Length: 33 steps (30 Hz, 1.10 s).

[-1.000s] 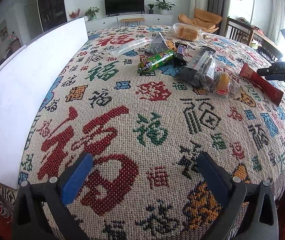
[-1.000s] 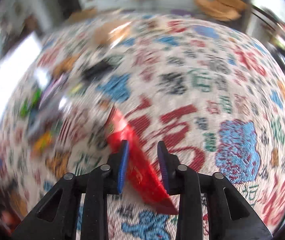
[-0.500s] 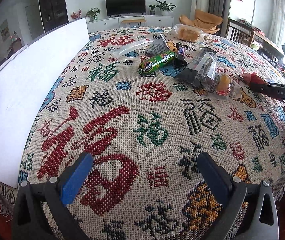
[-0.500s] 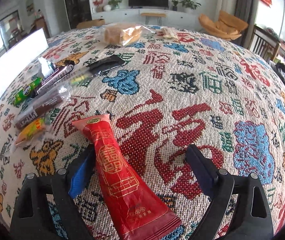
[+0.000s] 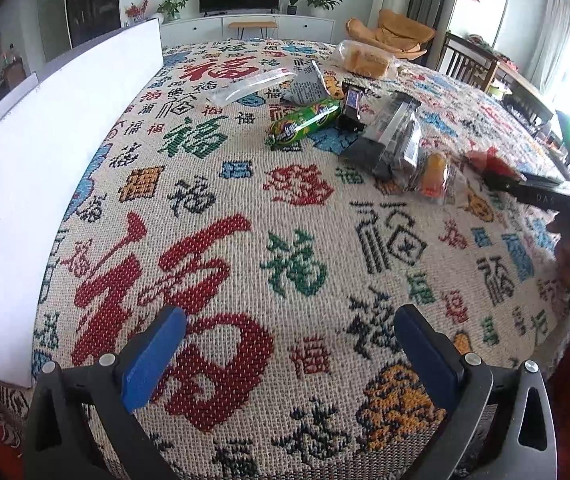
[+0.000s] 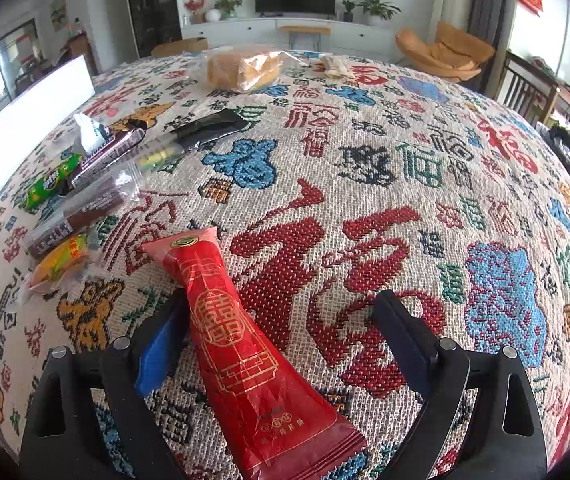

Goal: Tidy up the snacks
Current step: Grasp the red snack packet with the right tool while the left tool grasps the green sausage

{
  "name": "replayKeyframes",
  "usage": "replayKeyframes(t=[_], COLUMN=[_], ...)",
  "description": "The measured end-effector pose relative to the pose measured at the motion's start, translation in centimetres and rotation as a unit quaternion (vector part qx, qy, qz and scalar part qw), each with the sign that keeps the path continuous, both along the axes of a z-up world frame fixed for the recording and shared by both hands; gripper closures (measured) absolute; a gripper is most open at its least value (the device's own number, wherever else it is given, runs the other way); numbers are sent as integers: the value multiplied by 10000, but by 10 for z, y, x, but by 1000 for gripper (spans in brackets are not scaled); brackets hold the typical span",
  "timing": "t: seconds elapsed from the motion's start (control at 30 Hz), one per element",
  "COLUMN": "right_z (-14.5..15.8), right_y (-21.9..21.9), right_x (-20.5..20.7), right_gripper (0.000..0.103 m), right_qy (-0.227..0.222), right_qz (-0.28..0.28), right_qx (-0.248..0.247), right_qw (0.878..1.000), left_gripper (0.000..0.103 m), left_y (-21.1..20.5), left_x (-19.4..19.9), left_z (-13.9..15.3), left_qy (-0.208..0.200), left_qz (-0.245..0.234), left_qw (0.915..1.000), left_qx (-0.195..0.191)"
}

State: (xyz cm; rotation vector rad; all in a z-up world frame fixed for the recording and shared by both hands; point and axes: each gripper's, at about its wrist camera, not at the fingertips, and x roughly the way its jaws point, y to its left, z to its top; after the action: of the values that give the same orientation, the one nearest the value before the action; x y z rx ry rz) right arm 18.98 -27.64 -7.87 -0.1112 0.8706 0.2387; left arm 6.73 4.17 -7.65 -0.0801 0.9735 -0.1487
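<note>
A long red snack packet [image 6: 241, 344] lies flat on the patterned tablecloth between the wide-open fingers of my right gripper [image 6: 281, 340], close to the left finger. Left of it lie an orange-yellow snack [image 6: 59, 262], brown bars in clear wrap [image 6: 81, 210], a green roll [image 6: 51, 182] and a black packet [image 6: 209, 126]. In the left wrist view my left gripper [image 5: 289, 344] is open and empty over the near cloth; the green roll [image 5: 305, 122], the dark bars [image 5: 393, 140] and the orange snack [image 5: 435, 174] lie ahead. The right gripper [image 5: 525, 186] shows at the right by the red packet [image 5: 489, 160].
A bagged bread loaf [image 6: 241, 68] and a small pale packet [image 6: 335, 66] lie at the far side. A clear packet [image 5: 249, 86] and a grey printed packet [image 5: 309, 88] lie beyond the green roll. A white board [image 5: 25, 184] stands along the table's left edge. Chairs [image 6: 529, 92] stand at the right.
My right gripper opened and let go of the red packet, which now lies flat on the cloth. The view steadied from blur. My left gripper has not moved.
</note>
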Motion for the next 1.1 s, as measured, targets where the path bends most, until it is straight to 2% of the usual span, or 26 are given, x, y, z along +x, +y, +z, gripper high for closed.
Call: replayKeyframes(t=[0.07,0.13,0.23,0.3,0.43,0.47,0.5,0.53,0.57,0.6,0.67,0.8,0.9,1.0,1.03,1.1], right_z=[0,0,0,0,0,0,0,0,0,0,0,0,1,10,15,24], right_y=[0,0,0,0,0,0,0,0,0,0,0,0,-1,-7,-11,-11], right_x=[0,0,0,0,0,0,-1,-1,-1,-1,-1,-2,-1,13,18,25], right_gripper=[10,10,10,10,10,10,10,10,10,10,10,10,9,10,10,10], right_qy=[0,1,-1,0,0,0,0,0,0,-1,1,2,98,778,1042,1493], right_qz=[0,0,0,0,0,0,0,0,0,0,-1,0,82,345,345,351], right_qx=[0,2,2,1,2,3,3,4,4,5,9,21,63,230,418,614], right_qw=[10000,10000,10000,10000,10000,10000,10000,10000,10000,10000,10000,10000,9999,9961,9931,9863], left_gripper=[0,0,0,3,27,30,39,54,58,72,79,80,80,76,67,56], left_y=[6,7,-3,-11,-29,-33,-37,-40,-39,-38,-32,-18,-10,-9,-10,-12], left_x=[15,35,73,102,152,160,164,169,169,169,166,129,93,73,72,73], left_z=[12,25,38,39,26,21,15,8,6,8,9,11,11,11,11,11], left_qy=[-60,-181,-332,-279,54,128,178,236,229,205,369,666,749,575,505,377], left_qz=[-45,-174,-514,-632,-932,-1040,-1130,-1207,-1302,-1353,-1180,-809,-827,-909,-907,-837], left_qw=[9999,9996,9979,9965,9918,9893,9867,9844,9845,9864,9902,9942,9937,9936,9934,9936], left_qx=[-150,-103,197,462,877,1017,1152,1262,1155,911,643,251,103,341,492,663])
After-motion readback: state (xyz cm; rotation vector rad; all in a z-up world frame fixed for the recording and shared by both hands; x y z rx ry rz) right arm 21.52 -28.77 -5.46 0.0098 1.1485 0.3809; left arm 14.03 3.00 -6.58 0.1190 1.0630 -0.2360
